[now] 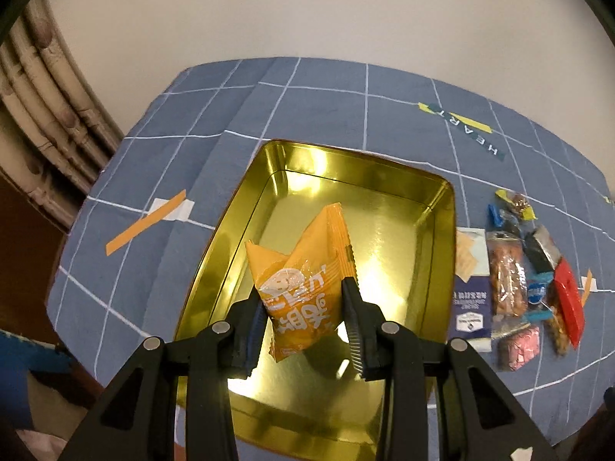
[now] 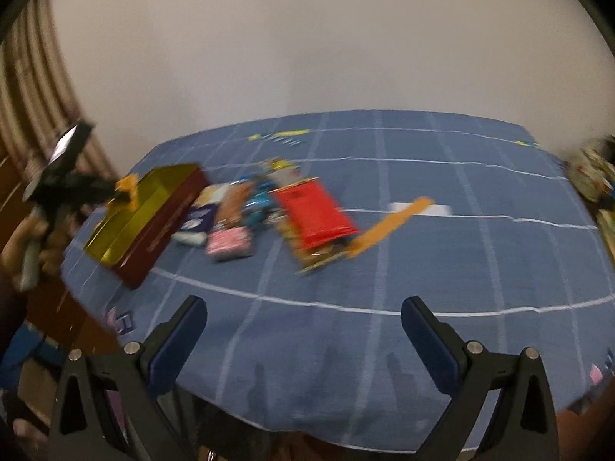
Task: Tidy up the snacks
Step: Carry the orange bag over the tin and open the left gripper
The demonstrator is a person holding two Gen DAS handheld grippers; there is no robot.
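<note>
In the left wrist view my left gripper (image 1: 303, 303) is shut on an orange snack packet (image 1: 303, 280) and holds it above the open gold tin (image 1: 442, 207), whose floor is bare. Right of the tin lies a pile of snacks (image 1: 515, 280): a red packet (image 1: 569, 299), a clear bag of nuts, a navy and white packet, a pink one. In the blurred right wrist view my right gripper (image 2: 303, 330) stands open and empty over the blue cloth near the table's front edge. Far off I see the tin (image 2: 146, 215), the red packet (image 2: 315, 211) and the left gripper (image 2: 77, 188) with the orange packet.
A blue cloth with a white grid (image 1: 326, 115) covers the table. Orange tape strips (image 1: 146, 223) (image 2: 388, 226) are stuck on it. A pale wall stands behind, with ribbed pipes (image 1: 50, 107) at the left. Patterned items (image 2: 595, 176) sit at the table's far right edge.
</note>
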